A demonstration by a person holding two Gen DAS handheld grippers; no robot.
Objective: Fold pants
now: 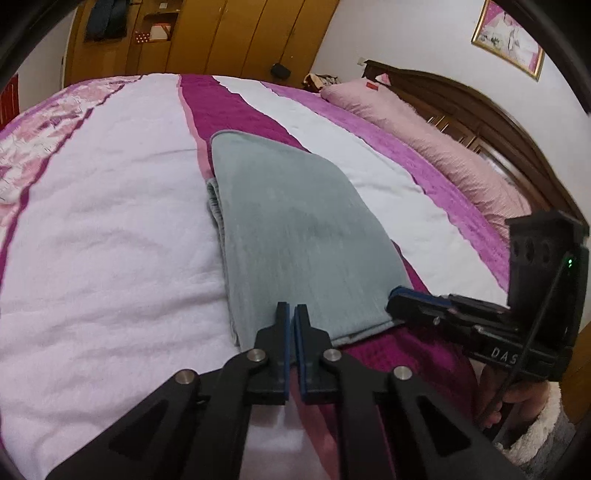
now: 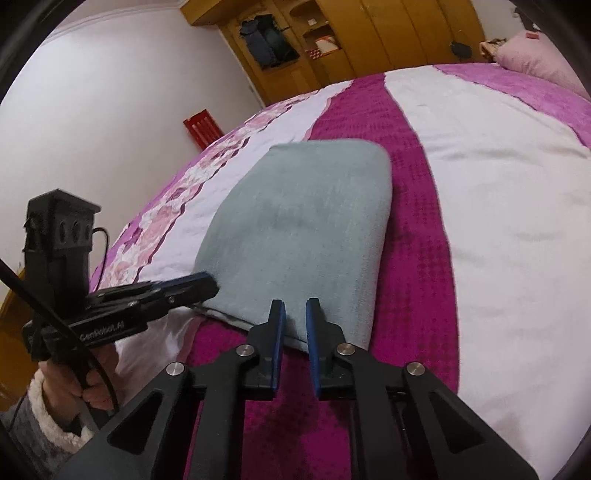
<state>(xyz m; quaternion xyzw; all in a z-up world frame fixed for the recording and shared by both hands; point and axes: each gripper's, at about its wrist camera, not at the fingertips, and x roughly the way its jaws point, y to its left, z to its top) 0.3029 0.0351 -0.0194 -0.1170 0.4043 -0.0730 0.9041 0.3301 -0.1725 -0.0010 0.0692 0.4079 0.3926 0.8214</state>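
The grey pants (image 1: 295,236) lie folded into a flat oblong on the bed, also in the right wrist view (image 2: 306,229). My left gripper (image 1: 291,310) sits at the near edge of the pants with its jaws almost together, no cloth visibly pinched; it also shows from the side (image 2: 207,282). My right gripper (image 2: 295,306) hovers at the near edge with a narrow gap between its fingers, empty; from the left wrist view (image 1: 397,295) it lies at the pants' near right corner.
The bed has a white, pink and magenta striped blanket (image 1: 110,240). A pink pillow (image 1: 424,129) and brown headboard (image 1: 498,118) are at the right. Wooden wardrobes (image 1: 221,33) stand behind. A red object (image 2: 201,127) leans on the wall.
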